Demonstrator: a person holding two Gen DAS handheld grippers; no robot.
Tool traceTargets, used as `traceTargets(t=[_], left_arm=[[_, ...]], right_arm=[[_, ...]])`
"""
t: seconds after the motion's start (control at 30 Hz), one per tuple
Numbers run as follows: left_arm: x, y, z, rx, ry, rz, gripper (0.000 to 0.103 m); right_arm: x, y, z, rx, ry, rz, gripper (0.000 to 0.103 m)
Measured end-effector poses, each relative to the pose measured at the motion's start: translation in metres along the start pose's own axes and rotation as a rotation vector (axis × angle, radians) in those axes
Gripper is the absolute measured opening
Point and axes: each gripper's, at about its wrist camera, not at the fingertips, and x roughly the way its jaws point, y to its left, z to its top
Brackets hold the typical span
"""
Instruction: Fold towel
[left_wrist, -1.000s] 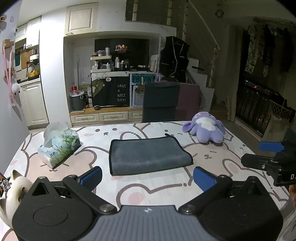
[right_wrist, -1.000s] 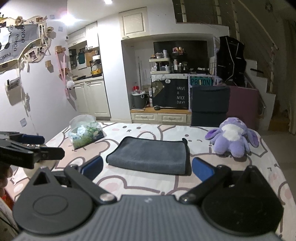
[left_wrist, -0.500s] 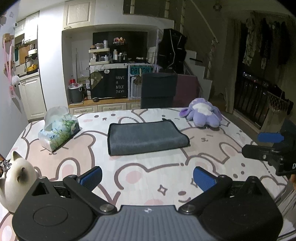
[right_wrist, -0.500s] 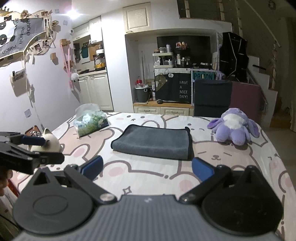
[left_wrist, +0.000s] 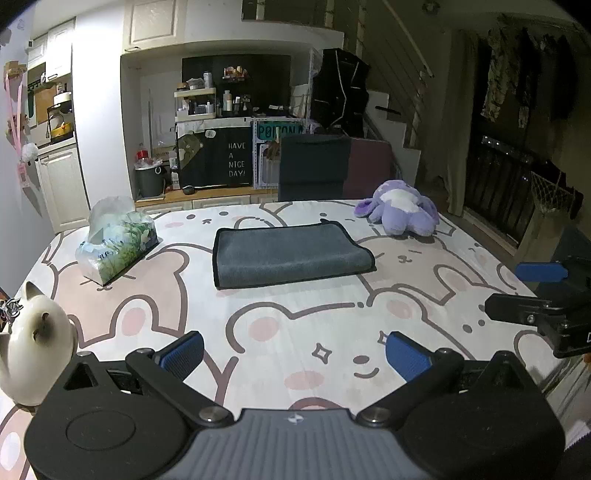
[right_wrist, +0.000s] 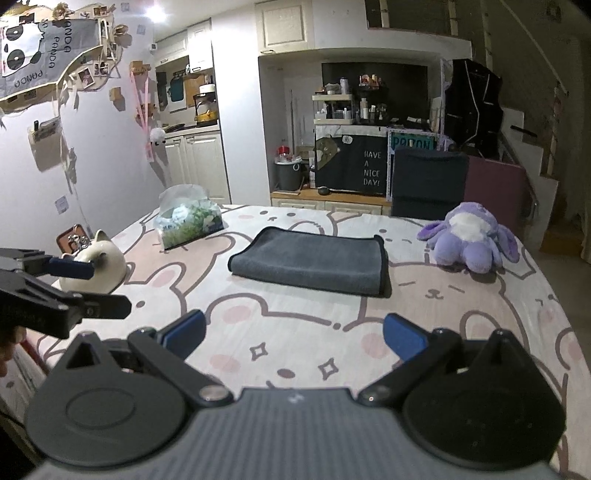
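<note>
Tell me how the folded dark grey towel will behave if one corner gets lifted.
The folded dark grey microfibre towel looks soft and layered, so it would likely droop and unfold. It seems light. On the cartoon-bear printed tablecloth, a push would probably bunch it rather than slide it whole.

Cat figurine (left_wrist: 35, 341), left of left claw (left_wrist: 294, 354): frame edge cropping it. Shelf bottles (right_wrist: 354, 107) beyond: showing too small to identify.

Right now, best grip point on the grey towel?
Take the grey towel at its two near corners, one gripper each, coming in low from the near table edge. It lies flat and already folded, with nothing on it; the rounded fold runs along its right end, so the layered edges there are hard to pinch.
</note>
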Motion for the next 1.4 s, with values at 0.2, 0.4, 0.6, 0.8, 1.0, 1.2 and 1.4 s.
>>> traceTargets(t=[0.2, 0.4, 0.6, 0.8, 1.0, 1.2, 1.4], left_arm=[[-0.003, 0.0, -0.008, -0.006, 0.002, -0.016, 0.103], [-0.007, -0.001, -0.014, -0.01, 0.001, -0.02, 0.103], [-0.008, 0.001, -0.016, -0.015, 0.003, -0.024, 0.103], [-0.009, 0.003, -0.019, -0.016, 0.003, -0.024, 0.103], [-0.01, 0.004, -0.023, -0.014, 0.003, -0.025, 0.103], [-0.014, 0.005, -0.029, -0.016, 0.004, -0.03, 0.103], [-0.013, 0.005, -0.028, -0.014, 0.004, -0.029, 0.103]], right_arm=[[-0.004, 0.0, -0.008, 0.002, 0.006, -0.006, 0.103], [-0.006, 0.0, -0.011, -0.001, 0.014, -0.016, 0.103], [-0.007, 0.001, -0.016, -0.016, 0.025, -0.017, 0.103], [-0.008, 0.001, -0.018, -0.011, 0.026, -0.009, 0.103], [-0.008, 0.003, -0.021, -0.012, 0.025, -0.008, 0.103], [-0.008, 0.002, -0.021, -0.01, 0.024, -0.01, 0.103], [-0.009, 0.003, -0.021, -0.017, 0.025, -0.004, 0.103]])
